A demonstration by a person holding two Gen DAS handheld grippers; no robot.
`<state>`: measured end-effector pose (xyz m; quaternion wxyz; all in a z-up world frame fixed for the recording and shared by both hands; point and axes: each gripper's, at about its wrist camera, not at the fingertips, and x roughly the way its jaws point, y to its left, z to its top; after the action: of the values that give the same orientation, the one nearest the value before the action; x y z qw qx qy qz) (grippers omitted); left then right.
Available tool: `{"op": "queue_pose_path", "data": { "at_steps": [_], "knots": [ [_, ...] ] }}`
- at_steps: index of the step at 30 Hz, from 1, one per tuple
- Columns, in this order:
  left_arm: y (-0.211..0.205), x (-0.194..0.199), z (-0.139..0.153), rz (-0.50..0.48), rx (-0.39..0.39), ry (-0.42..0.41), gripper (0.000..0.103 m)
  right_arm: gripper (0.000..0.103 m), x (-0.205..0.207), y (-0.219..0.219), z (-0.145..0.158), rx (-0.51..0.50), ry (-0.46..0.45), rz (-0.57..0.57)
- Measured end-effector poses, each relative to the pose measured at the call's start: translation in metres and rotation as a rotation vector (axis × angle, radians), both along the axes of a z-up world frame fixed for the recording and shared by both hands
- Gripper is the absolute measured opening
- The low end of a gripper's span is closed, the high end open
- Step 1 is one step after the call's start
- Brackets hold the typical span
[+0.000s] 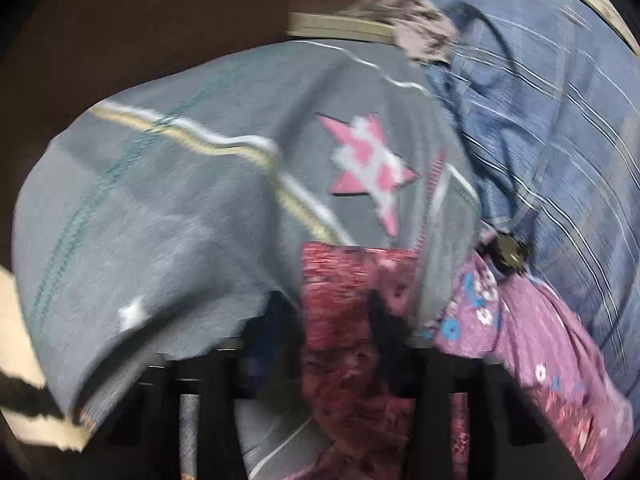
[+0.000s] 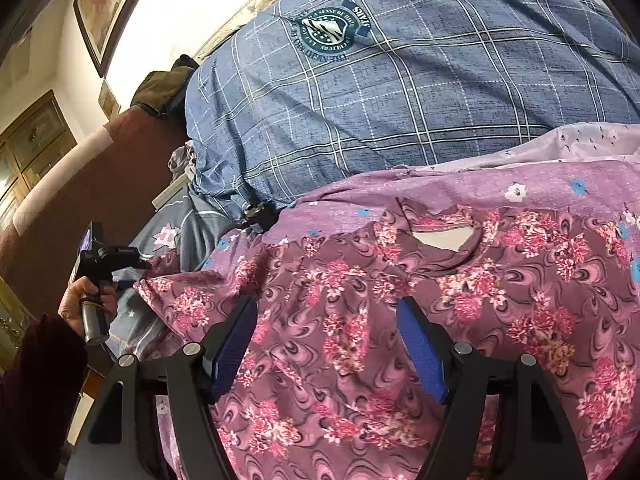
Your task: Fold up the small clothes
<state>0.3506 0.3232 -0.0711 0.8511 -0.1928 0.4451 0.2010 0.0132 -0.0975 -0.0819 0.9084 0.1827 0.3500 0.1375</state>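
A small maroon garment with pink flowers (image 2: 340,300) lies spread on a purple flowered sheet (image 2: 460,184), its neck opening (image 2: 436,238) toward the far side. My right gripper (image 2: 328,344) hovers over its near part, open, and the blue pads (image 2: 236,344) stand wide apart above the cloth. My left gripper (image 2: 132,260) is at the garment's left corner, held by a hand (image 2: 80,300). In the blurred left wrist view a strip of the same garment (image 1: 340,300) runs between the left gripper's (image 1: 328,320) dark fingers, which look shut on it.
A blue plaid cover (image 2: 400,100) is heaped behind the garment. Left of it lies a grey cloth with a pink star (image 1: 180,200). A brown sofa arm (image 2: 80,200), a dark green cloth (image 2: 160,84), a wooden cabinet (image 2: 32,140) and a framed picture (image 2: 108,4) are at the left.
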Motion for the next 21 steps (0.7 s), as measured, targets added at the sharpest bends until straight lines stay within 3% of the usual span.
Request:
{"op": "queue_pose_path", "data": {
  "at_steps": [4, 11, 16, 21],
  "knots": [
    [-0.005, 0.001, -0.007, -0.014, 0.05, 0.004, 0.008, 0.072, 0.001, -0.01, -0.002, 0.02, 0.002, -0.018],
    [-0.03, -0.014, 0.006, -0.078, 0.078, -0.085, 0.006, 0.071, -0.002, -0.029, 0.0, 0.057, -0.005, -0.059],
    [-0.064, -0.042, 0.044, -0.192, 0.042, -0.163, 0.005, 0.071, 0.0, -0.025, 0.002, 0.088, -0.006, -0.044],
    [-0.137, -0.074, 0.111, -0.398, 0.068, -0.284, 0.005, 0.071, 0.002, -0.027, 0.004, 0.094, -0.011, -0.065]
  ]
}}
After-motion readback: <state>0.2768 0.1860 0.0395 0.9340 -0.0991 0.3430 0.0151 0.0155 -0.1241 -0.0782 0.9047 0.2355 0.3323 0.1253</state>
